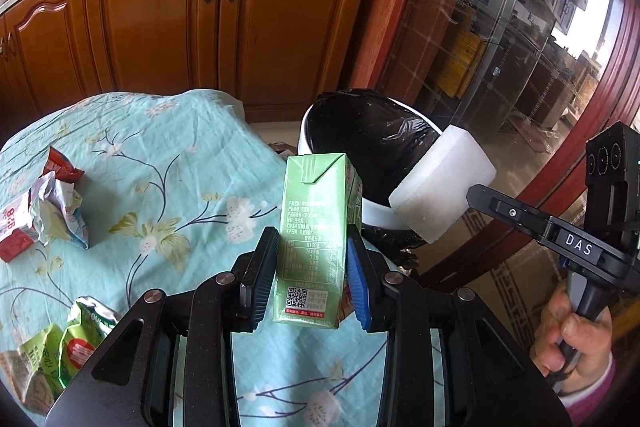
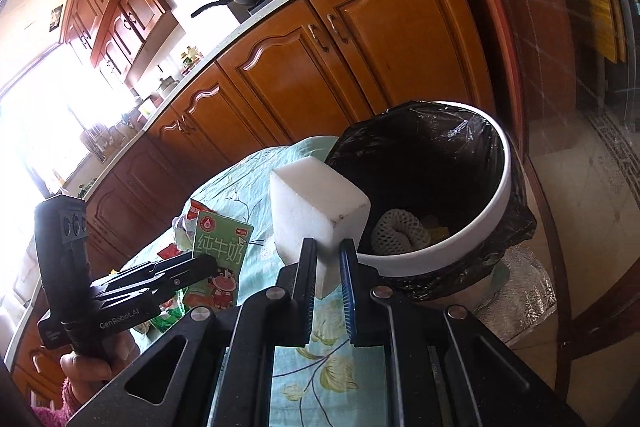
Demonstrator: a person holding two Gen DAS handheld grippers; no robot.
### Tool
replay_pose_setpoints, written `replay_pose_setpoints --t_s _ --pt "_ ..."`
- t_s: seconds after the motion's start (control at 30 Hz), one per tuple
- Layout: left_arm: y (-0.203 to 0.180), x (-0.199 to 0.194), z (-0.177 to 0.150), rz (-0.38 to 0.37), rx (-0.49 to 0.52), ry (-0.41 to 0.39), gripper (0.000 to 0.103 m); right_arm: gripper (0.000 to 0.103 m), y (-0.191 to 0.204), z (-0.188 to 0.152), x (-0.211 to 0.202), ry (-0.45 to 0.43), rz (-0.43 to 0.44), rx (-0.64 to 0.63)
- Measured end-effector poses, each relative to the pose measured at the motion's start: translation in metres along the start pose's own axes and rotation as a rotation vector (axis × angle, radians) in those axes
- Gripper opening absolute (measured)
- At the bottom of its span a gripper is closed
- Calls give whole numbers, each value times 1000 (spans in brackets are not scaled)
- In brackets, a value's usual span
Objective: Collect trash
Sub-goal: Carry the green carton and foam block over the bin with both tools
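Crumpled wrappers [image 1: 52,203] lie on the floral-clothed surface [image 1: 168,155], well left of the trash bin [image 1: 372,155]. Left gripper [image 1: 312,277] clamps an upright green milk carton [image 1: 316,239] just left of the bin. Right gripper [image 2: 326,291] pinches a white foam block [image 2: 316,215] at the bin's rim, above the black liner [image 2: 432,163].

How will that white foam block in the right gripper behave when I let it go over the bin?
The white foam block looks very light for its bulk, so it may drift rather than drop straight. The right gripper pinches only its lower corner, so it may pivot on release. It hangs at the rim of the trash bin, so it could bounce off.
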State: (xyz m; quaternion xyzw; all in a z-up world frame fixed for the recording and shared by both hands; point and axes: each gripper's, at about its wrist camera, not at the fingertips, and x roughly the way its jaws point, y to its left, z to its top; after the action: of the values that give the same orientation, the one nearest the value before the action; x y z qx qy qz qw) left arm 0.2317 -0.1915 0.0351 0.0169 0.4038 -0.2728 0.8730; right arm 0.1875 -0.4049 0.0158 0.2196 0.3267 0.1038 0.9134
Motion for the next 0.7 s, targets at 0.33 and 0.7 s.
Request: replay_pose_setpoints --t_s 0.33,0.7 --pt "-22 18 25 -22 30 -3 32 11 -22 11 -8 -25 -34 11" --pt "-48 52 59 -27 80 24 32 11 -42 35 1 -21 -88 1"
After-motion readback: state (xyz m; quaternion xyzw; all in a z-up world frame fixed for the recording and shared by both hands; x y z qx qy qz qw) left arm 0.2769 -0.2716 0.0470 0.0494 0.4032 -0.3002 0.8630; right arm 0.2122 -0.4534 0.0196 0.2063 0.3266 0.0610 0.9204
